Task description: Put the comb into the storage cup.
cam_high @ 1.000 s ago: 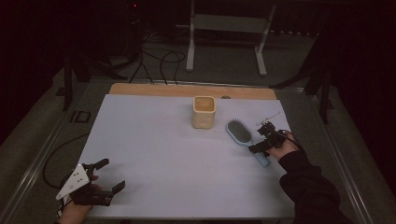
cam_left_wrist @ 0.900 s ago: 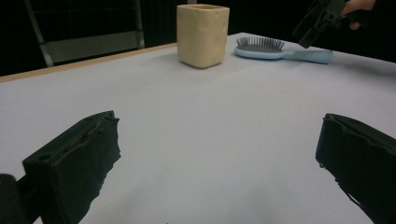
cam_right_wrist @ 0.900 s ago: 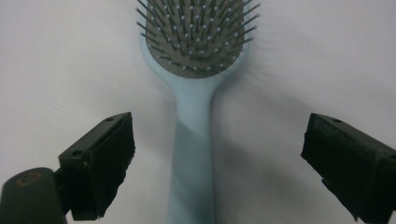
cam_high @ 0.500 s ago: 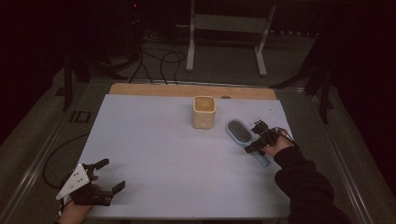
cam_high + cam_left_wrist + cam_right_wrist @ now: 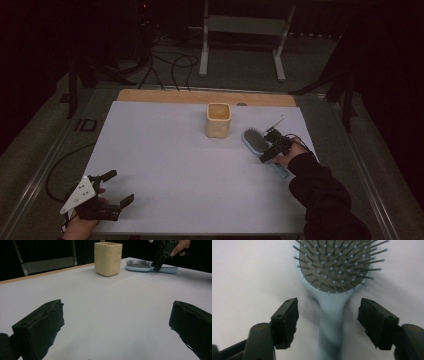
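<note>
1. Light-blue plastic hairbrush [image 5: 260, 145]: lying flat on the white surface [image 5: 165, 165], bristles up, to the right of centre; oval head toward the far side, handle running back toward the person's right hand.
2. Same hairbrush [image 5: 332, 315] in the right gripper view: grey bristle pad at top, handle narrowing down between the two black jaws.
3. Right gripper [image 5: 272, 147]: held above the handle just behind the brush head, tilted down toward it.
4. Right gripper [image 5: 328, 322] jaws: apart, one on either side of the handle, a clear gap on both sides, pads not touching the plastic; just been closing, with the handle between them.
5. Right gripper [image 5: 160, 258] in the left gripper view: tips down at the junction of head and handle of the hairbrush [image 5: 150, 266].
6. Pale-yellow square cup [image 5: 218, 120]: upright on the surface, just left of the brush head and apart from it; interior not discernible.
7. Same cup [image 5: 108, 258]: standing beside the brush head in the left gripper view.
8. Left gripper [image 5: 112, 187]: low at the near left corner of the surface, grey three-cornered plate on top, well apart from cup and brush.
9. Left gripper [image 5: 117, 325] jaws: wide apart, nothing between them but bare white surface.
10. Wooden strip [image 5: 200, 96]: along the far edge of the surface.
</note>
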Motion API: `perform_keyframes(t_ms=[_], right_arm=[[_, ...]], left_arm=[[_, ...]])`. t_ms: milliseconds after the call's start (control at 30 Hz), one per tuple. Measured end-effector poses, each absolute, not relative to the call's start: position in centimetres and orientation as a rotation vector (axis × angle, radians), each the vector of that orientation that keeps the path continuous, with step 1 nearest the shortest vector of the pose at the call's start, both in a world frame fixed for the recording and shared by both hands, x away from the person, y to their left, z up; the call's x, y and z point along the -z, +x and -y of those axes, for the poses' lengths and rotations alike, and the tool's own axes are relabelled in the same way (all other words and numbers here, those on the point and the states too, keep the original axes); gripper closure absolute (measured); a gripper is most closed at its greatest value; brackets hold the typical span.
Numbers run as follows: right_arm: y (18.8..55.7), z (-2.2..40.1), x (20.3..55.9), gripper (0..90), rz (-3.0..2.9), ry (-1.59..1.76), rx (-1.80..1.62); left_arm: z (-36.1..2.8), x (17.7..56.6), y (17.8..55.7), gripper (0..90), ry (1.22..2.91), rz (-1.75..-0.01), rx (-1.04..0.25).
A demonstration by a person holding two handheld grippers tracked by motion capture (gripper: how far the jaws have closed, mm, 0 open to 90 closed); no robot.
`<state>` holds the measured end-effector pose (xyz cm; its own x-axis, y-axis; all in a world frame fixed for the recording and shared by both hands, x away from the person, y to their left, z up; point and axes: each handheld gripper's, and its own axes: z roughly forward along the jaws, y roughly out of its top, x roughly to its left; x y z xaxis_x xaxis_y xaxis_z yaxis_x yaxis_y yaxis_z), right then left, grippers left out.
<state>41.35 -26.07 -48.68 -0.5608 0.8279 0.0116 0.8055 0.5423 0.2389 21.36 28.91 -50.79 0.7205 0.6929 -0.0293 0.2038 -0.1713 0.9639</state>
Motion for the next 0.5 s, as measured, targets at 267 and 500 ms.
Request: perform_keyframes(t_ms=[267, 500], right_arm=[[41.78, 25.60, 48.50, 51.0, -2.665, 1.398, -0.239], [41.97, 25.22, 48.73, 60.3, -2.676, 1.380, -0.190]], left_arm=[[-28.91, 50.79, 21.35, 0.0, 1.725, -0.717, -0.506], [-28.90, 50.77, 21.35, 0.0, 1.722, -0.717, -0.501]])
